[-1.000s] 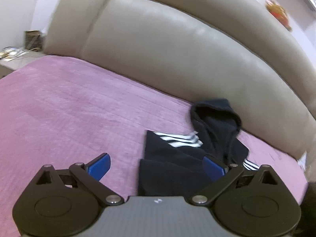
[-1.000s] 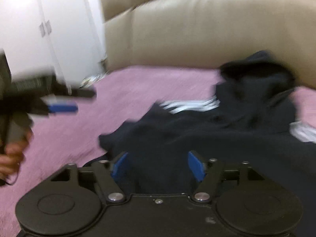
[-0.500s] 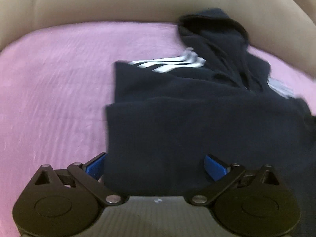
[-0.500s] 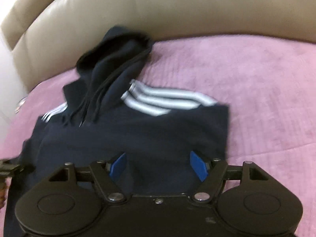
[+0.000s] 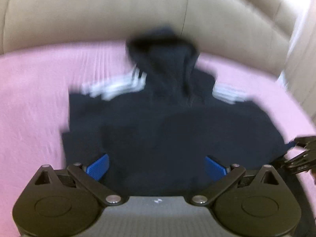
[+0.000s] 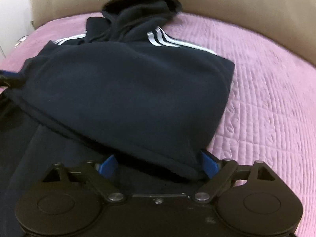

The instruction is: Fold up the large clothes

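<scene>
Bottom-fold step: the dark navy fleece hoodie with white sleeve stripes (image 6: 126, 90) lies on the pink quilted bed (image 6: 266, 98), its hem between my right fingers (image 6: 158, 163), just opened wide, and left fingers (image 5: 156, 166), wide, gripping nothing; next I must pinch both hem corners.

The pink bedspread (image 6: 266, 90) lies bare and flat to the right of the dark hoodie (image 6: 126, 90), and equally bare on its left side in the left wrist view (image 5: 33, 102), so a gripper could pass on either side. The beige padded headboard (image 5: 138, 11) rises as a wall right behind the hood (image 6: 142, 2), closing the far end. The hoodie's folded body bulges up in the middle, and the left gripper (image 6: 7, 79) and right gripper (image 5: 302, 154) each crowd an opposite near corner of it.
</scene>
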`<state>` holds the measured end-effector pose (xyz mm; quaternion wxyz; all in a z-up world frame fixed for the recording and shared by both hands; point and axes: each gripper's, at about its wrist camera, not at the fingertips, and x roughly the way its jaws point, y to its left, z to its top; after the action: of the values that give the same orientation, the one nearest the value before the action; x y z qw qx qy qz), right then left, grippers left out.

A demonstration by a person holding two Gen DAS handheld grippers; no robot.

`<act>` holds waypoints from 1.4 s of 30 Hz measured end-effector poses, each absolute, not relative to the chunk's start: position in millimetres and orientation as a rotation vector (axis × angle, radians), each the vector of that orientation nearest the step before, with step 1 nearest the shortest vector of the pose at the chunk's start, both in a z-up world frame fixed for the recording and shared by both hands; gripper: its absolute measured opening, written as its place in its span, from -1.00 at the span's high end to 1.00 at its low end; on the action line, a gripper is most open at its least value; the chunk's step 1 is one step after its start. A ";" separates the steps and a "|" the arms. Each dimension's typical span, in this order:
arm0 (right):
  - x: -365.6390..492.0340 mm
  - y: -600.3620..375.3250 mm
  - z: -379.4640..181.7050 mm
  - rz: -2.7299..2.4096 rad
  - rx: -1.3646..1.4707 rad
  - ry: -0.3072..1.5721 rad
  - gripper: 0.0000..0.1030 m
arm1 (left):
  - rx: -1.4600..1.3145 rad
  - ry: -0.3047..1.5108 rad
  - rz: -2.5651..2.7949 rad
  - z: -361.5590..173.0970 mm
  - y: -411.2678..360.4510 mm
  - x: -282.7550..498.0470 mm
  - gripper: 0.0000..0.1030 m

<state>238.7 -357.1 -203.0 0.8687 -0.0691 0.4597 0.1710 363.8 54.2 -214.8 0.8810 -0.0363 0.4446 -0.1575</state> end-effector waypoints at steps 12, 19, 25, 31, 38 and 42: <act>242.1 -344.5 -137.5 0.347 -0.012 0.848 -0.97 | 0.027 0.933 -0.309 -211.6 44.2 347.2 -1.00; 252.7 -352.7 -205.1 0.320 0.069 1.039 -1.00 | -0.041 0.948 -0.303 -212.4 51.2 356.7 -1.00; 240.8 -343.6 -176.8 0.294 -0.034 1.080 -0.97 | -0.145 0.969 -0.364 -199.4 68.8 373.7 -1.00; 252.2 -302.2 -116.6 0.386 -0.006 0.884 -0.97 | -0.181 0.878 -0.452 -152.9 69.0 443.3 -1.00; 289.0 -236.1 -165.1 0.364 -0.071 0.888 -0.97 | -0.056 0.690 -0.407 -98.5 31.6 577.5 -1.00; 284.4 -220.2 -204.1 0.360 -0.139 0.888 -1.00 | -0.022 0.704 -0.401 -97.4 -8.4 646.4 -1.00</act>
<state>284.4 -220.2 -204.1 0.8850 -0.0667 0.4270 0.1730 646.4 -8.4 -97.4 0.9190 -0.0109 0.3425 -0.1951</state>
